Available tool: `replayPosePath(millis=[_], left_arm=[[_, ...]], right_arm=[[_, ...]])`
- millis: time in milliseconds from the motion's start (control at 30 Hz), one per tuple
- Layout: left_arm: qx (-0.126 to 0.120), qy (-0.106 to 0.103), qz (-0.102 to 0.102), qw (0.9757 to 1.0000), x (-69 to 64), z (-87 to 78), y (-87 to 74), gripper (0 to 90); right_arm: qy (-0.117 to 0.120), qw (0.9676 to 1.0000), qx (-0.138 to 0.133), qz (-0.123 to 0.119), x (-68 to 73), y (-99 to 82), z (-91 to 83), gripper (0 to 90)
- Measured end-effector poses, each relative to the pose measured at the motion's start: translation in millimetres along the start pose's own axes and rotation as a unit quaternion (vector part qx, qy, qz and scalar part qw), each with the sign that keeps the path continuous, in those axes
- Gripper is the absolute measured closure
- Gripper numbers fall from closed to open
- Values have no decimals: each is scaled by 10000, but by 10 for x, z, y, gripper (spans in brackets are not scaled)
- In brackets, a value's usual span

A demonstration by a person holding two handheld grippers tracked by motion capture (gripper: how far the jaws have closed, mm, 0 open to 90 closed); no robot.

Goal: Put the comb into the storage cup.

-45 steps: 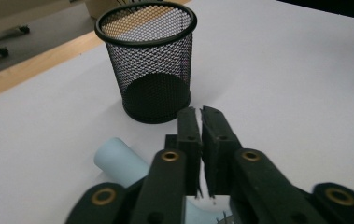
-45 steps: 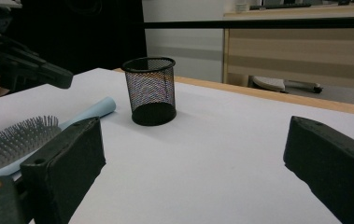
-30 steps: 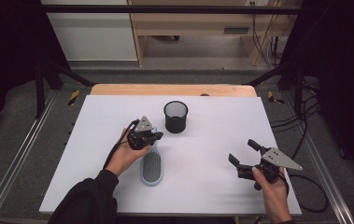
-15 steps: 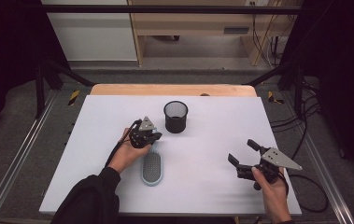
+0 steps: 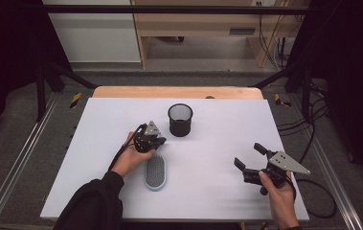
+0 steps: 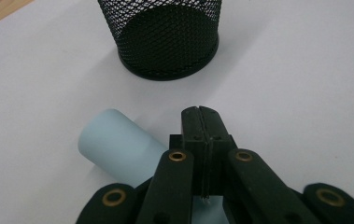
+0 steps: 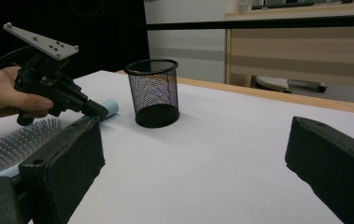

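Two hand-held grippers, left [image 6: 201,112] pressed together above hairbrush handle [image 6: 114,144], right [image 7: 193,163] spread wide, empty

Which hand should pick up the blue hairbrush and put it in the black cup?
Probably the left. The left gripper is shut right above the hairbrush handle, beside the cup. The right gripper is open, far off on bare table.

The cup [image 6: 165,37] ahead of the left gripper [image 6: 201,122] is black wire mesh. The brush [image 5: 154,172] is smooth, pale blue plastic. The desk [image 5: 217,191] looks matt white.
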State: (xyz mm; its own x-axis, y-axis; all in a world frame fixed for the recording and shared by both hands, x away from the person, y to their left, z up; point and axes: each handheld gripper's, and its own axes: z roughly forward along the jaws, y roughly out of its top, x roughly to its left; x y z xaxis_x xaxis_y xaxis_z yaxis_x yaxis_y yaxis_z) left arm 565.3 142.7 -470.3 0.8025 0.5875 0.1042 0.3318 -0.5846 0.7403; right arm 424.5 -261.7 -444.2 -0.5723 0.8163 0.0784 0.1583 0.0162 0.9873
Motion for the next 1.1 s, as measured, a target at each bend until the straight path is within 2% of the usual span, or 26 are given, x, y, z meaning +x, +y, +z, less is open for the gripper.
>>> replayPosePath(millis=[300, 633, 767, 900, 1100], left_arm=[[219, 151, -32, 9996, 63, -127, -87, 900], [175, 329, -251, 9990, 111, -476, -411, 900], [179, 297, -384, 9987, 140, -625, -554, 900], [216, 323, -393, 9985, 158, -740, -657, 900], [229, 334, -615, 9973, 191, -937, -824, 900]], right_arm=[[53, 10000, 39, -3, 13, -2, 5, 44], [81, 9999, 110, -19, 32, -5, 19, 44], [67, 9999, 114, 3, 25, -6, 19, 44], [48, 9999, 136, -9, 25, -11, 21, 44], [7, 9999, 151, -45, 31, -6, 13, 46]])
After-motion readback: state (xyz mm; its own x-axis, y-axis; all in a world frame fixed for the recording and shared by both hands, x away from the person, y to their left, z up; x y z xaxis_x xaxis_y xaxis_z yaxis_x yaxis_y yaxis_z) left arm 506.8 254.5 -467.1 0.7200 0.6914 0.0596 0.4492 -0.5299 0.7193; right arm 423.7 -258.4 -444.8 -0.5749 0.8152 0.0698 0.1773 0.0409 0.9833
